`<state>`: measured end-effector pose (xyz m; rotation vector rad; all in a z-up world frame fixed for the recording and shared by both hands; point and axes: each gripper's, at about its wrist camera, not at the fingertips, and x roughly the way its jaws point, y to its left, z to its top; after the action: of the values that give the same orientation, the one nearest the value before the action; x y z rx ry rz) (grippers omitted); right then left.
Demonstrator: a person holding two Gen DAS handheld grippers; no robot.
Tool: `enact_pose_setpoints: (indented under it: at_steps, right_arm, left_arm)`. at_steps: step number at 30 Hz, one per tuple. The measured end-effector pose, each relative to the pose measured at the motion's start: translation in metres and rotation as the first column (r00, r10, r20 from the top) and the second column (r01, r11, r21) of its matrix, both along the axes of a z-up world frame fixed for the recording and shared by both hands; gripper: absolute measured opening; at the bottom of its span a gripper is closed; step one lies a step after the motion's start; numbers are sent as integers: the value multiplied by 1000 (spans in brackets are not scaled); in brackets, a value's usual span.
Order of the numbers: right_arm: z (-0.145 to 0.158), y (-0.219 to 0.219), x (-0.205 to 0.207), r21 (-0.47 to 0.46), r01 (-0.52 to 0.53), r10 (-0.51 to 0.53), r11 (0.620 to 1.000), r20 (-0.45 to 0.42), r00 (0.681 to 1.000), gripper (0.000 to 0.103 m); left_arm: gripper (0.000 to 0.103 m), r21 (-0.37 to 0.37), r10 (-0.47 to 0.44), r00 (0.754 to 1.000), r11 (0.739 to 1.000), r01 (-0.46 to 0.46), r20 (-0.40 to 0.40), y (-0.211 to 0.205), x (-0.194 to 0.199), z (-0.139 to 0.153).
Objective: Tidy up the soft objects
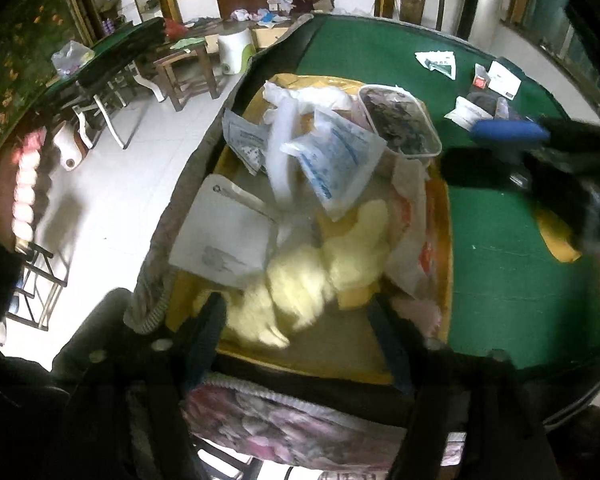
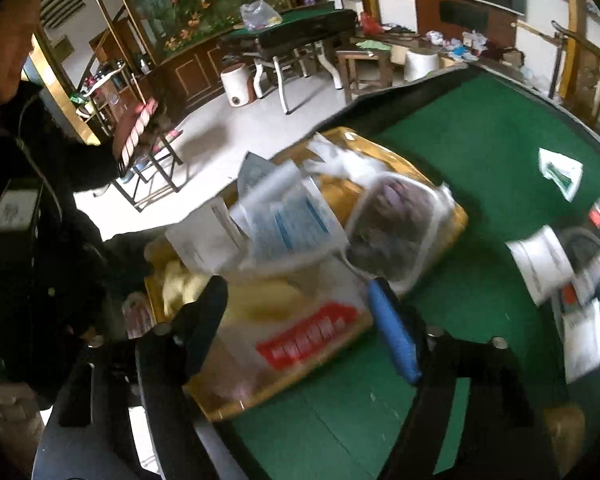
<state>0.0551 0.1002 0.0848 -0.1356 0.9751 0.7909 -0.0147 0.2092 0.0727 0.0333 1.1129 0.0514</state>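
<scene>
A yellow tray point(image 1: 444, 240) on the green table holds a pale yellow plush toy point(image 1: 320, 268), several white plastic packets point(image 1: 332, 156), a white card point(image 1: 224, 236) and a clear tub of dark stuff point(image 1: 400, 120). My left gripper point(image 1: 296, 320) is open just above the plush toy at the tray's near end, with nothing held. My right gripper point(image 2: 300, 308) is open over the tray's near corner, above a packet with red print point(image 2: 304, 344); it also shows in the left wrist view point(image 1: 508, 132). The tray point(image 2: 458, 220) and tub point(image 2: 396, 228) show blurred in the right wrist view.
More packets and cards point(image 1: 480, 96) lie scattered on the green felt table point(image 1: 500, 280) at the far right. A flowered cloth point(image 1: 284, 428) hangs at the table's near edge. Chairs, stools and a second green table point(image 2: 292, 20) stand on the white floor beyond.
</scene>
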Motion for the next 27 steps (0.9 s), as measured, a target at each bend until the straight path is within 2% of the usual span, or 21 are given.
enact_pose_setpoints:
  at_steps: [1,5,11,14,16,19,22,27]
  right_arm:
    - [-1,-7,-4,2,5,-5,1000,1,1000,83]
    - [-3,-34,-18,20,36,-36,999,-31,999,83]
    - [2,-48,-31,35,52,-52,998,-10,999,85]
    - [3,-50,-34,38,60,-60,997,-12,998,85]
    - [0,-52,-35,35,63,-63,997,-19,998,85]
    - [-5,-50,-35,24,75,-75,997,-31,997,85]
    - [-8,-49,-36,13,83,-83,996,-37,996,85]
    - [-10,-45,-37,0,89,-89,996,-39,995,85]
  left_arm:
    - [79,-2,5,1000,1000,-5,4,-2,-3,0]
    - [80,-19,18,1000,1000,-17,23,-11,-13,-2]
    - [80,-43,18,1000,999,-17,18,-21,-21,-8]
    - [80,16,42,998,999,-43,41,-25,-24,-5]
    - [80,86,74,995,993,-80,71,-26,-28,1]
    - [80,143,99,987,983,-117,123,-27,-33,8]
    - [80,146,114,983,980,-135,142,-26,-35,10]
    - [80,139,80,985,985,-102,155,-30,-35,11]
